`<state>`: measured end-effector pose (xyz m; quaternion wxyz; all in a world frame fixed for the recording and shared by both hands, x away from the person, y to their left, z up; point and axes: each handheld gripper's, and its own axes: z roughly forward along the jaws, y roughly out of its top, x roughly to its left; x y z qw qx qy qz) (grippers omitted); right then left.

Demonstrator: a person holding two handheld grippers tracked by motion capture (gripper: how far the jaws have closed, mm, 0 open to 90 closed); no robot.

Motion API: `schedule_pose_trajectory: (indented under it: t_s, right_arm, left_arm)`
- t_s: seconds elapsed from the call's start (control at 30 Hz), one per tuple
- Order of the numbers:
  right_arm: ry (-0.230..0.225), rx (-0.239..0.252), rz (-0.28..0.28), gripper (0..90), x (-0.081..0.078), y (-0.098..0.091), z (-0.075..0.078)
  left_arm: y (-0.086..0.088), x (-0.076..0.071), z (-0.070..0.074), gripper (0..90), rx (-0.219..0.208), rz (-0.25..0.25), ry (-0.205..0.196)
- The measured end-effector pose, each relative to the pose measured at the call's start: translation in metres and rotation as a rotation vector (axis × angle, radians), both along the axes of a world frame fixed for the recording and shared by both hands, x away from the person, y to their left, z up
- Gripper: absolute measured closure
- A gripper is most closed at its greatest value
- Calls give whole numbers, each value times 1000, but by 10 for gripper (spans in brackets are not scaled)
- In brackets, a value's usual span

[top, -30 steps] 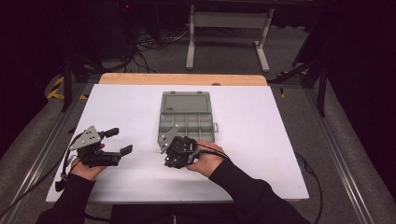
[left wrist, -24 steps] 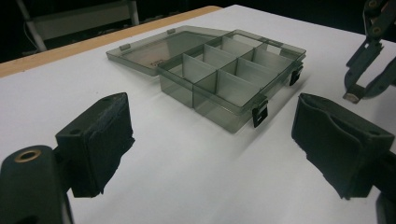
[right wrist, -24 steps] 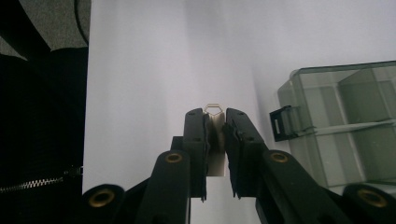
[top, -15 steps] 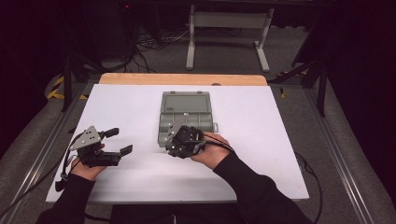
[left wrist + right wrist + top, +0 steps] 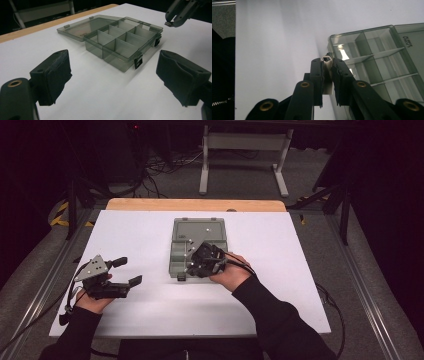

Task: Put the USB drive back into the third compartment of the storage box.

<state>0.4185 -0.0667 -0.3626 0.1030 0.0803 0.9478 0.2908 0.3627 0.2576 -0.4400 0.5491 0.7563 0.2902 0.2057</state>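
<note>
A grey see-through organiser box [image 5: 199, 234] lies in the middle of the white table with its lid folded flat behind it; its divided compartments [image 5: 120, 42] look bare. My right gripper [image 5: 190, 266] hovers over the box's front compartments, shut on a small white hollow plastic piece [image 5: 327, 59] that sticks out past the jaws. The box [image 5: 384, 62] lies just beyond those jaws. My left gripper [image 5: 128, 271] rests on the table well to the box's left, open, nothing between its pads [image 5: 53, 75]. From there the right gripper [image 5: 172, 21] hangs above the box's right corner.
The white tabletop [image 5: 280, 270] has free room on both sides of the box. A wooden strip [image 5: 195, 204] borders the far edge. A metal stand [image 5: 242, 150] and cables sit on the floor behind. Metal rails run along both sides of the table.
My right gripper has moved away from the person and up, from the table in front of the box to above its front compartments. The left gripper has stayed put.
</note>
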Motion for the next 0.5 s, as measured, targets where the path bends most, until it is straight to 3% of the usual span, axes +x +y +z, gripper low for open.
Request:
schedule_pose_trajectory:
  t_s: [0.5]
  right_arm:
    - [-1,17,-84,794,24,-11,6]
  left_arm:
    - [0,1,0,133,3,0,-1]
